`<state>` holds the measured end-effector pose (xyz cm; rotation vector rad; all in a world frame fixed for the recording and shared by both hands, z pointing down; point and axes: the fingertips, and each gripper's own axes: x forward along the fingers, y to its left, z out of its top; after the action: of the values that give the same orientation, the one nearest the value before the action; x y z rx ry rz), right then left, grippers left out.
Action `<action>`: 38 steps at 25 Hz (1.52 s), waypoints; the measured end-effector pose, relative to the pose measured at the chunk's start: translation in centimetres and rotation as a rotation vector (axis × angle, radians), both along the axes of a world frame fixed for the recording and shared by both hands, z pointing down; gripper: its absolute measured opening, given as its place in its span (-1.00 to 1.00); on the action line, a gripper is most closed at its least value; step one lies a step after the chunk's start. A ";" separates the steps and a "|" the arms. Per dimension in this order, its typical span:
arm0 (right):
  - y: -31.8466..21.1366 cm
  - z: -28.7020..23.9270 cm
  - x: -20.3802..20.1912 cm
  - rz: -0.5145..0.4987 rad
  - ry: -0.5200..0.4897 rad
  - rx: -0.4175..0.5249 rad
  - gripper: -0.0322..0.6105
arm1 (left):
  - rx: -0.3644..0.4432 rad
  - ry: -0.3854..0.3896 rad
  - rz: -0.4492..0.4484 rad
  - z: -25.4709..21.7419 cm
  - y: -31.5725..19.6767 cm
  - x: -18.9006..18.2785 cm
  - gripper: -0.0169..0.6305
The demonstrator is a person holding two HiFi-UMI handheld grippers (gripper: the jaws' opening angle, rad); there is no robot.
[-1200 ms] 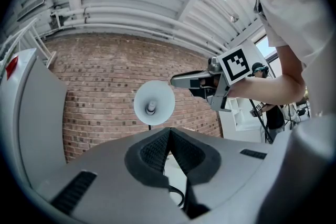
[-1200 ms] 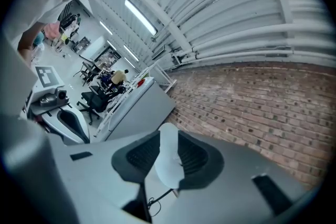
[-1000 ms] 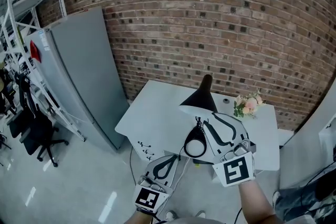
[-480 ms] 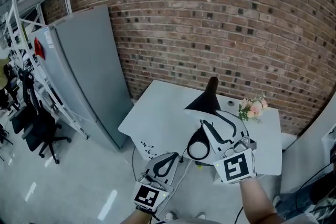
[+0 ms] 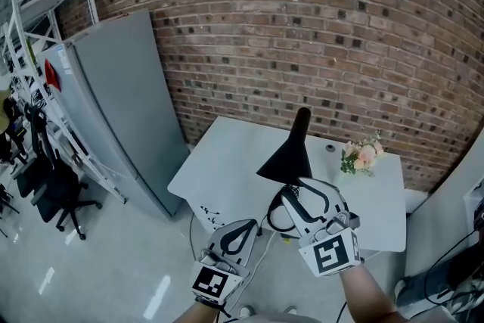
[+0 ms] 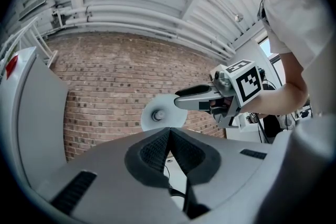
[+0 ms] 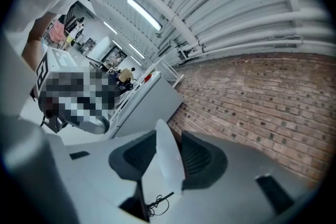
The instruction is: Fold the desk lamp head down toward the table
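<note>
The desk lamp (image 5: 302,121) stands on the white table (image 5: 227,163), nearer the table's front edge than the back. Its black cone shade (image 5: 287,156) is tilted: the narrow end points up toward the wall behind the lamp, and the wide mouth faces down and back toward me. From my left gripper view I see into that mouth, white inside with the socket at its middle.

My right gripper (image 5: 301,193) sits at the lamp's near side, up against the shade's lower rim. In the right gripper view its jaws are released and spread wide, with the pale edge of the shade (image 7: 168,157) rising between the two pads. The edge lies close to the right-hand pad and clear of the left-hand one, so nothing is clamped. A thin black cord (image 7: 156,202) lies loose on the table below the lamp.

My left gripper (image 5: 243,231) hangs left of the lamp and closer to me, apart from the shade, about at the table's front edge. Its jaws are clenched, pad against pad, with nothing between them.

Right of the lamp, toward the back of the table, stands a small bunch of pale flowers (image 5: 360,154). Well to the lamp's left a tall grey cabinet (image 5: 113,110) stands beside the table against the brick wall (image 5: 318,26). A black office chair (image 5: 54,197) is farther left again
</note>
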<state>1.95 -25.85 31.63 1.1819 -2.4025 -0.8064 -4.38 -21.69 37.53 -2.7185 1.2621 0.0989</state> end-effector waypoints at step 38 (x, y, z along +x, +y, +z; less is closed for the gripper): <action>-3.3 16.0 1.6 0.030 0.086 -0.234 -0.49 | -0.072 0.004 -0.010 3.8 -2.5 0.5 -0.92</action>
<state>3.60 -29.15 47.66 1.0670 -2.3280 -0.5378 -3.92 -24.15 41.28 -2.7731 1.3048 0.0582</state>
